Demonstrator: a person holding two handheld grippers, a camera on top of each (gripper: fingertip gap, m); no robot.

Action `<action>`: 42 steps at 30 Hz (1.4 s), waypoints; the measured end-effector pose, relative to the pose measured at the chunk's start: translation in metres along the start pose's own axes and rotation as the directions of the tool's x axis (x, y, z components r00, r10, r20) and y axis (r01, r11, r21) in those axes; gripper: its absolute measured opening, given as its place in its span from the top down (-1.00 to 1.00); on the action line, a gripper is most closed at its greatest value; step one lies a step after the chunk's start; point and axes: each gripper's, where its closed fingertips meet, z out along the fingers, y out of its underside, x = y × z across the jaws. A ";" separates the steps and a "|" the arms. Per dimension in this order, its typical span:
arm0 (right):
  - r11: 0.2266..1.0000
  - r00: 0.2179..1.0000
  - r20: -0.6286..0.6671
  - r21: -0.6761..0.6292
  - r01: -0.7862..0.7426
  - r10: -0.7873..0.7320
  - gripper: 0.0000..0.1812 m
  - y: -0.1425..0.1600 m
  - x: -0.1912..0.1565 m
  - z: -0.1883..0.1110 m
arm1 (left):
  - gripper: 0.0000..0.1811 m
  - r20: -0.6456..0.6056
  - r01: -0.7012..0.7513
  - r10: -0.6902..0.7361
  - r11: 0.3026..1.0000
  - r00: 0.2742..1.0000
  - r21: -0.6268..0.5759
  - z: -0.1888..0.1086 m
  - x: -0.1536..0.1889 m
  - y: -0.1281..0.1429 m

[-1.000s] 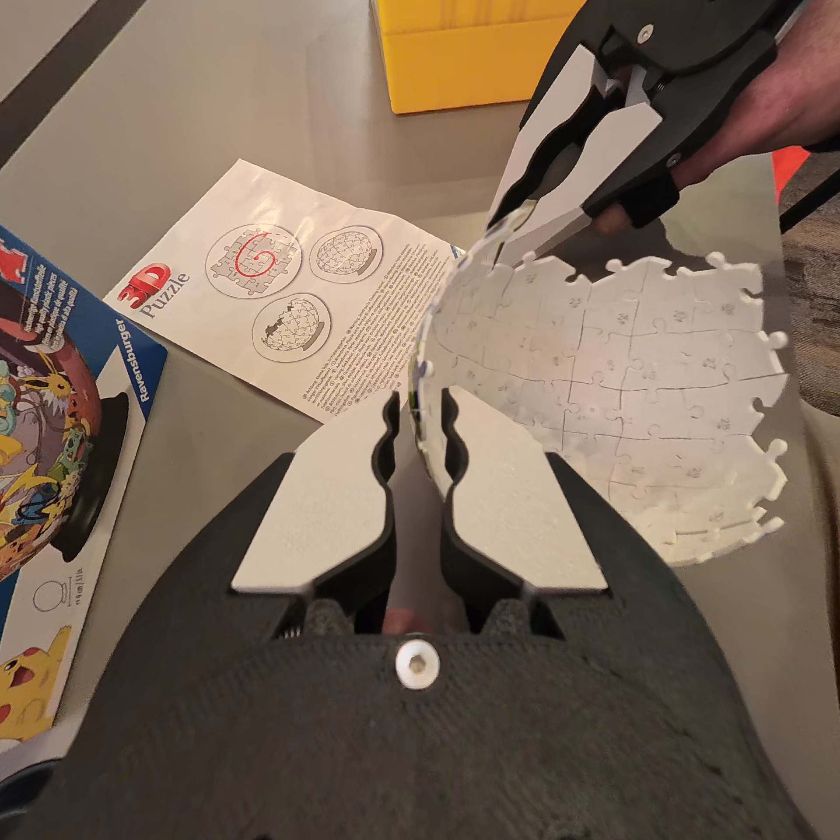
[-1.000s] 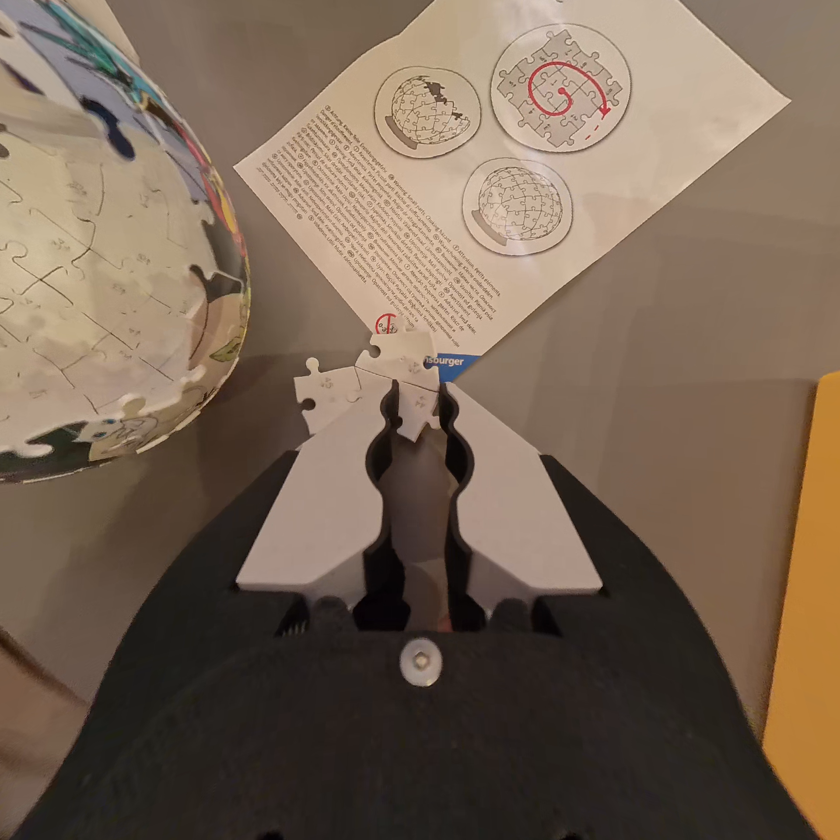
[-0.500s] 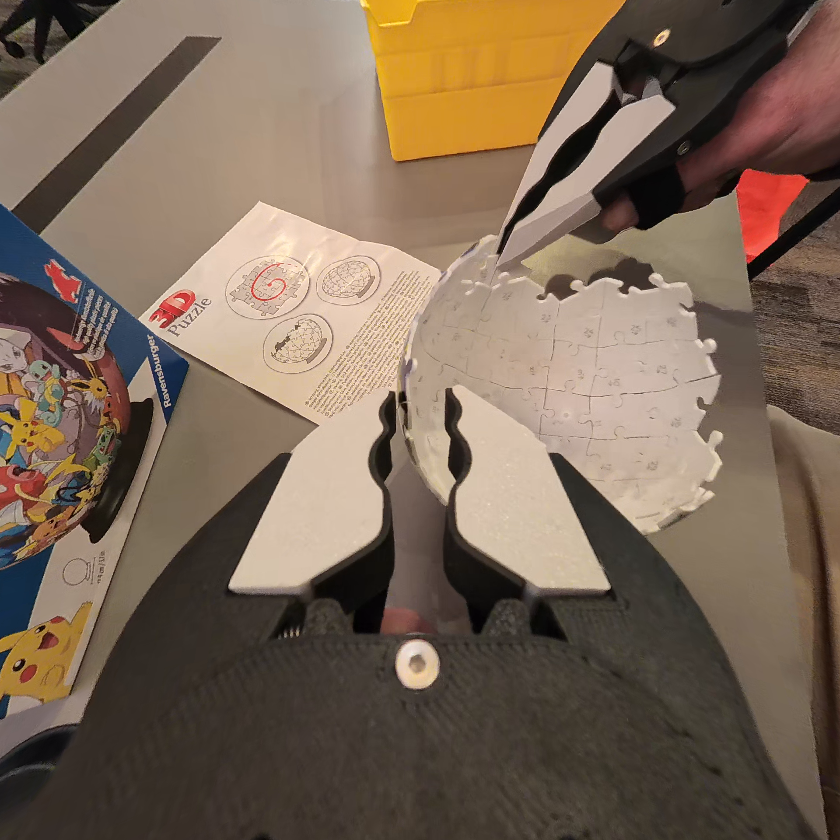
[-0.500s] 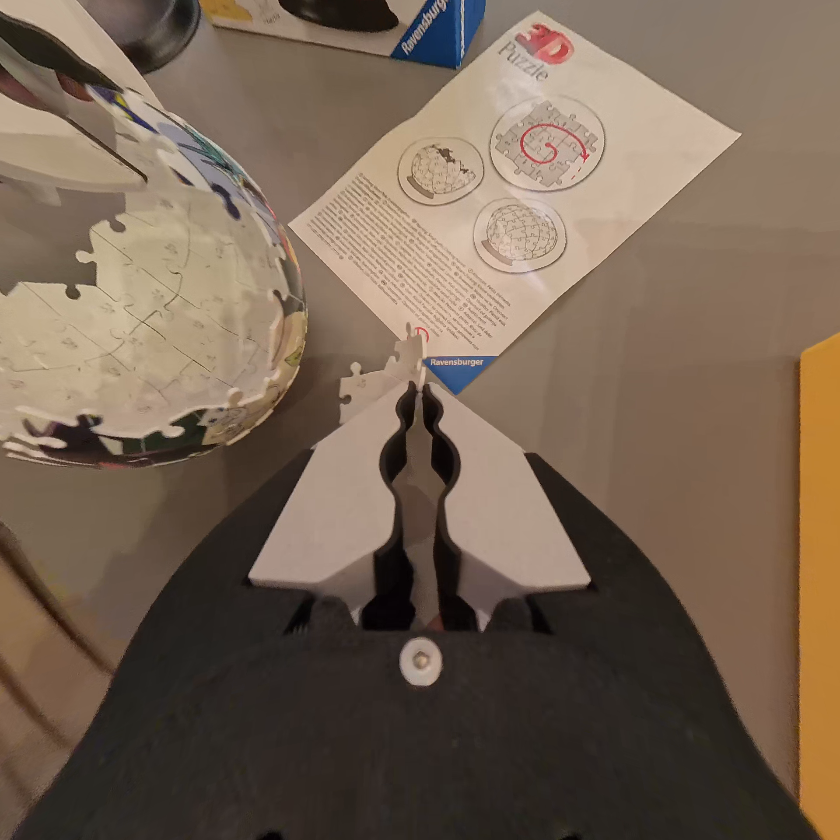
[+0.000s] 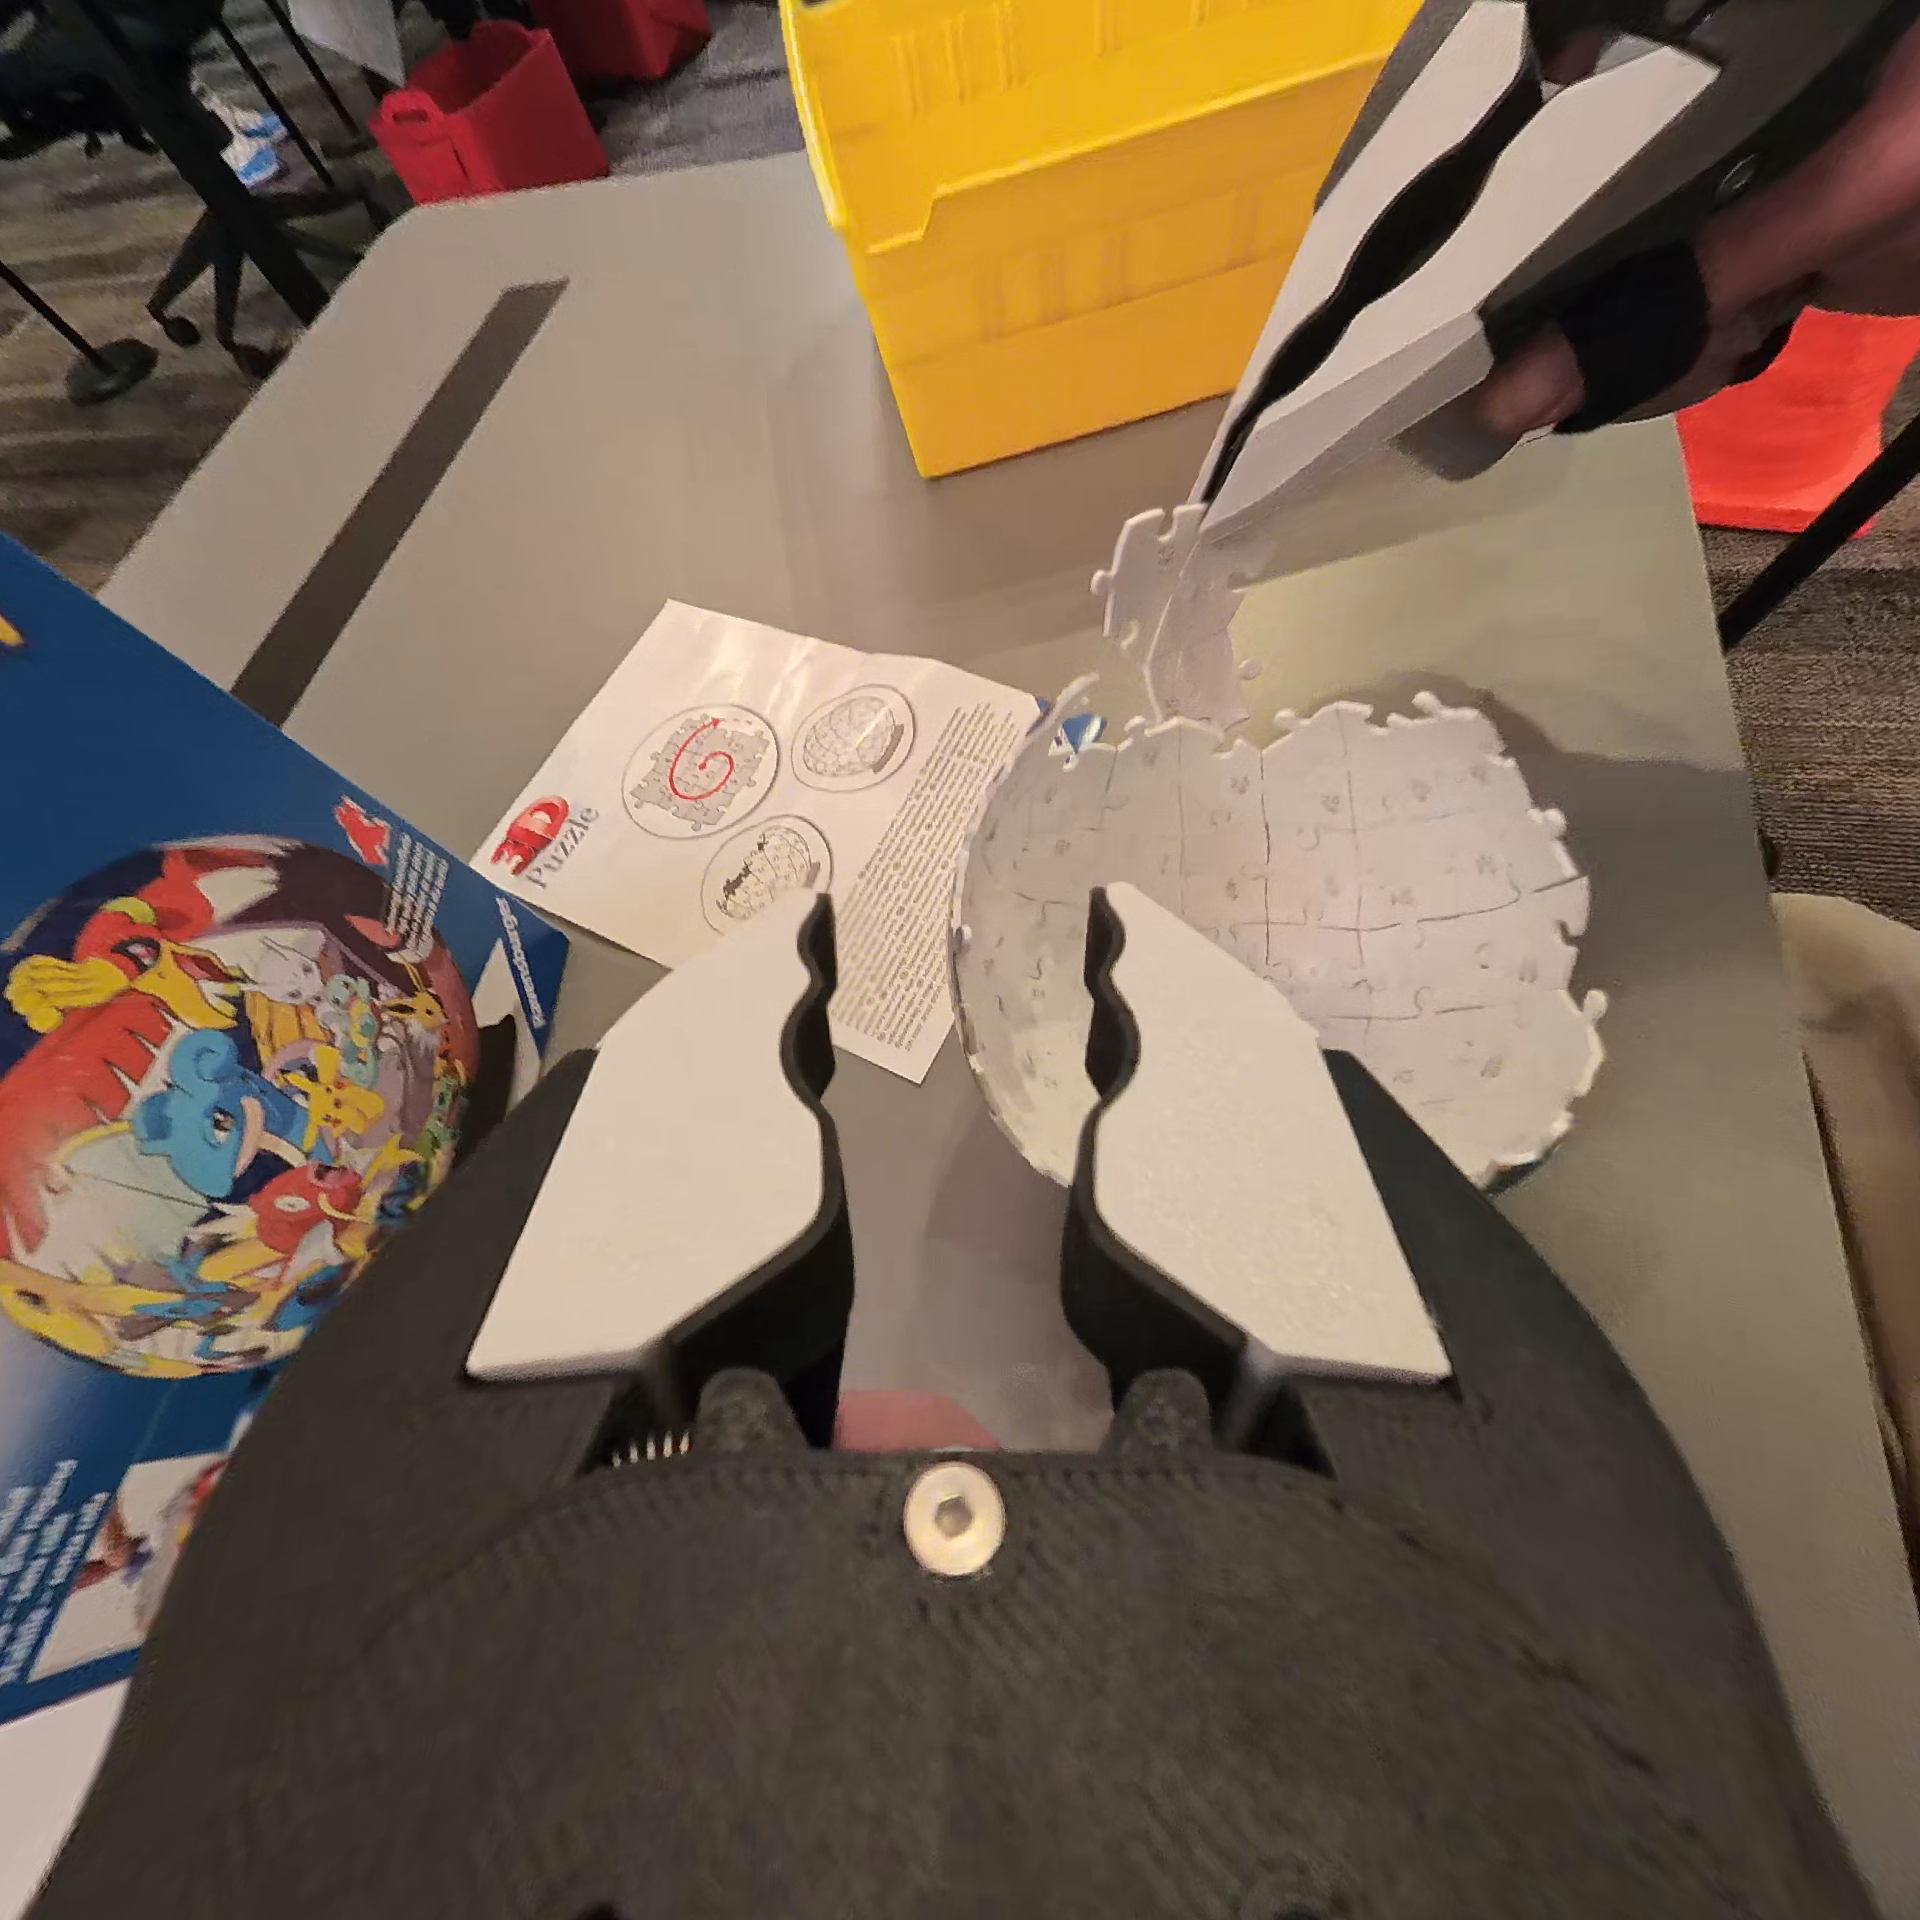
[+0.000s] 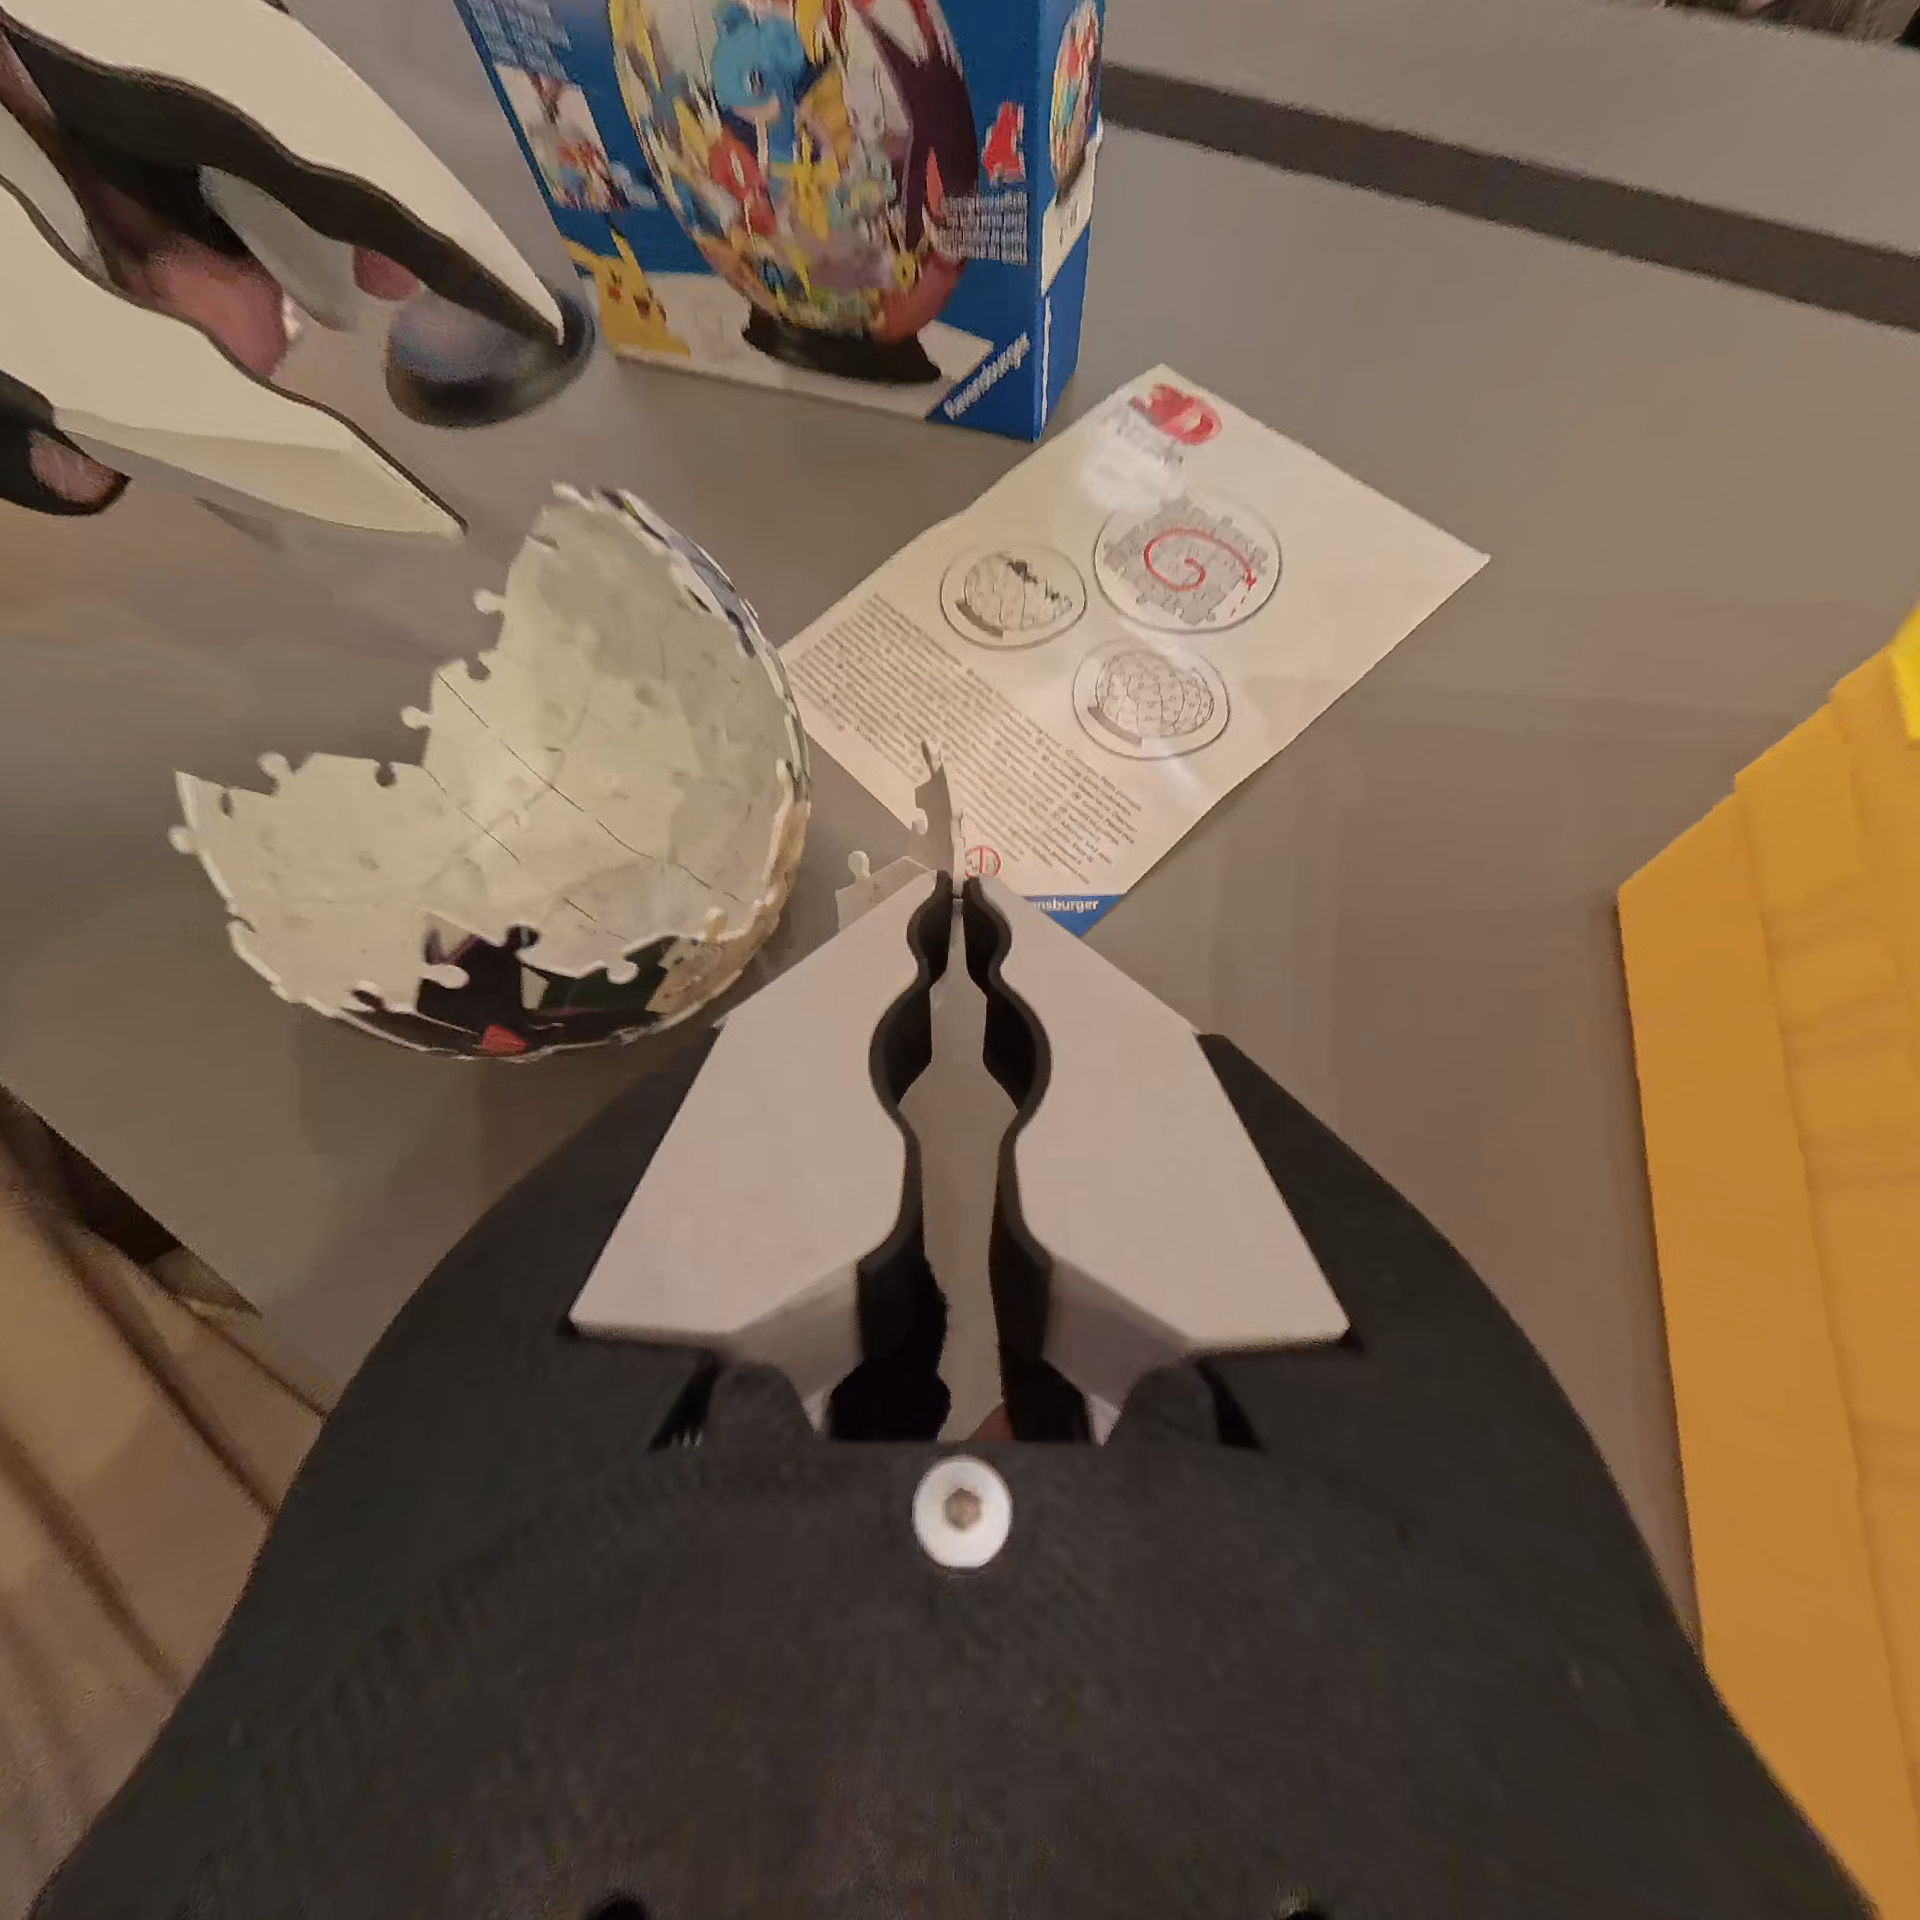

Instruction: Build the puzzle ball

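The half-built puzzle ball (image 5: 1351, 914), a white shell with its inside up, lies on the grey table (image 5: 623, 468); it also shows in the right wrist view (image 6: 540, 831), with coloured print on its outside. My left gripper (image 5: 961, 914) is open and empty, and the shell's near rim shows between its fingers. In the right wrist view the left gripper (image 6: 509, 431) hangs just above the shell. My right gripper (image 6: 951, 894) is shut on a small cluster of joined white puzzle pieces (image 6: 930, 821). It (image 5: 1210, 520) holds the pieces (image 5: 1174, 613) over the shell's far rim.
The instruction sheet (image 5: 748, 810) lies flat behind the shell. The blue puzzle box (image 5: 208, 1039) stands at the left, with a black stand (image 6: 488, 374) beside it. A yellow bin (image 5: 1091, 208) sits at the back of the table. Red bins (image 5: 488, 114) stand on the floor. Left tips to right tips: about 12 cm.
My left gripper has opened, let go of the shell's rim and pulled back. My right gripper has closed on the cluster of pieces and lifted it.
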 end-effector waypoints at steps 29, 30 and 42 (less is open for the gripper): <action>0.924 0.926 0.030 0.085 0.372 -0.376 0.96 -0.100 -0.093 -0.082 | 0.98 -0.259 0.037 0.047 0.950 0.965 0.311 -0.020 0.073 -0.106; 0.926 0.931 0.019 0.109 0.361 -0.365 0.88 -0.104 -0.093 -0.084 | 0.98 -0.282 0.081 0.017 0.941 0.959 0.330 -0.023 0.072 -0.108; 0.959 0.951 0.219 0.228 0.168 -0.218 0.96 -0.125 -0.103 -0.077 | 0.97 -0.473 0.313 -0.070 0.831 0.878 0.460 -0.049 0.059 -0.126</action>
